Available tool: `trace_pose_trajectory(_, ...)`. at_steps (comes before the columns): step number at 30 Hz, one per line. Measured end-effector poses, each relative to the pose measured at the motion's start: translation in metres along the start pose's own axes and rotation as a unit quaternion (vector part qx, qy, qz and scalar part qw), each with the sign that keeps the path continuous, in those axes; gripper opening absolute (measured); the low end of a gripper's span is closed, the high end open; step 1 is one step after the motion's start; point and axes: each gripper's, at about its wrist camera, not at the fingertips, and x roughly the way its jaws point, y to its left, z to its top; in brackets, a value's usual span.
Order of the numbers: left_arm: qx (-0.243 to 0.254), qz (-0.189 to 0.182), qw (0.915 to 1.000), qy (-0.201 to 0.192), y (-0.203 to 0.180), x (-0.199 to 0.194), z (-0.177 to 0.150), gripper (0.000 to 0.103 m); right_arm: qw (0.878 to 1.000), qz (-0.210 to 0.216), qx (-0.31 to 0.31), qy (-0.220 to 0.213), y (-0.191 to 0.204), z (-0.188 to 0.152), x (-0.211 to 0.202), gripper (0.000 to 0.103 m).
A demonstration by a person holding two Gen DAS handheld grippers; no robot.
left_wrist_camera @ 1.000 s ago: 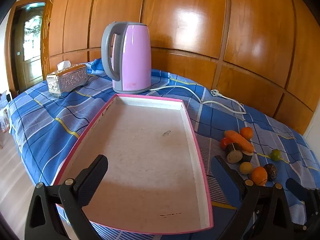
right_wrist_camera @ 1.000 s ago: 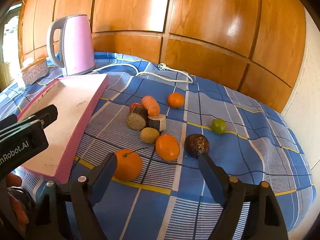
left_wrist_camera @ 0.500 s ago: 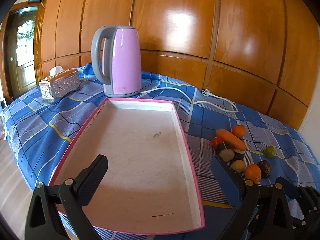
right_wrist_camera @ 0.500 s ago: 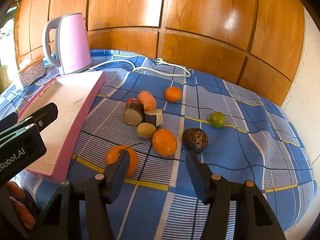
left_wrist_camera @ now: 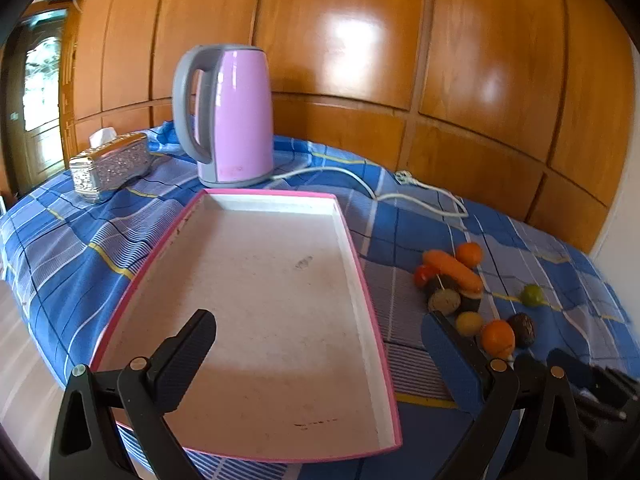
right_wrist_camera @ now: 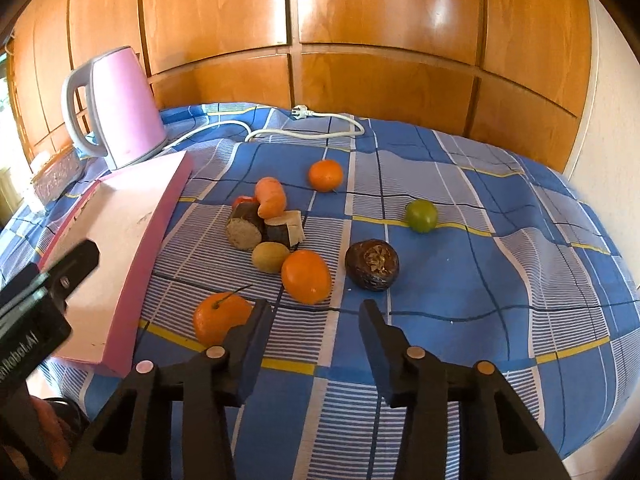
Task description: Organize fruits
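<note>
A pink-rimmed white tray [left_wrist_camera: 372,292] lies empty on the blue checked cloth; its pink side shows in the right wrist view [right_wrist_camera: 156,224]. Right of it lie an orange [right_wrist_camera: 306,277], a stemmed mandarin [right_wrist_camera: 219,317], a small mandarin [right_wrist_camera: 325,175], a kiwi [right_wrist_camera: 270,257], a dark brown fruit [right_wrist_camera: 372,265], a green lime [right_wrist_camera: 421,216], a carrot [right_wrist_camera: 272,197] and cut dark vegetable pieces [right_wrist_camera: 256,229]. My right gripper [right_wrist_camera: 316,314] is open and empty, just in front of the orange. My left gripper [left_wrist_camera: 320,332] is wide open and empty over the tray's near end.
A pink electric kettle [left_wrist_camera: 230,116] stands behind the tray, its white cord and plug [right_wrist_camera: 304,130] trailing across the cloth. A silver tissue box [left_wrist_camera: 108,164] sits at the far left. Wooden wall panels [right_wrist_camera: 360,20] close the back. The table edge drops off at left.
My right gripper has narrowed its opening and tilted a little, staying in front of the orange. The left gripper's view shifted slightly; it stays wide open over the tray.
</note>
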Motion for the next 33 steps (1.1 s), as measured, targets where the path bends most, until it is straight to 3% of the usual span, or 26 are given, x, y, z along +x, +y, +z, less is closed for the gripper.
trace_pose_trajectory(5, 0.030, -0.009, 0.9995, -0.001, -0.013, -0.001, -0.001, 0.103, 0.999, 0.024, 0.023, 0.012, -0.018, 0.009, 0.002, 0.036)
trace_pose_trajectory(9, 0.049, -0.030, 0.9984, 0.002, -0.020, -0.001, -0.003, 0.101, 0.994, 0.049, 0.096, 0.034, -0.055, 0.014, 0.009, 0.036)
trace_pose_trajectory(11, 0.055, -0.055, 0.9970, 0.005, -0.023, -0.002, -0.004, 0.084, 0.985, 0.059, 0.155, 0.048, -0.077, 0.009, 0.015, 0.036)
trace_pose_trajectory(13, 0.067, -0.077, 0.9946, 0.021, -0.028, 0.001, -0.006, 0.077, 0.979, 0.064, 0.184, 0.056, -0.086, 0.005, 0.019, 0.033)
trace_pose_trajectory(15, 0.079, -0.099, 0.9915, 0.028, -0.035, 0.002, -0.007, 0.065, 0.978, 0.067, 0.187, 0.055, -0.087, 0.005, 0.018, 0.033)
trace_pose_trajectory(18, 0.098, -0.133, 0.9853, 0.044, -0.048, 0.003, -0.013, 0.059, 0.980, 0.070, 0.177, 0.054, -0.082, 0.007, 0.018, 0.033)
trace_pose_trajectory(20, 0.115, -0.146, 0.9811, 0.053, -0.057, 0.004, -0.017, 0.048, 0.980, 0.077, 0.177, 0.052, -0.082, 0.006, 0.018, 0.033)
trace_pose_trajectory(26, 0.166, -0.163, 0.9697, 0.075, -0.083, 0.008, -0.027, 0.049, 0.978, 0.097, 0.178, 0.046, -0.081, 0.007, 0.019, 0.033)
trace_pose_trajectory(33, 0.184, -0.156, 0.9656, 0.098, -0.095, 0.026, -0.032, 0.053, 0.980, 0.123, 0.150, 0.042, -0.065, 0.011, 0.021, 0.033)
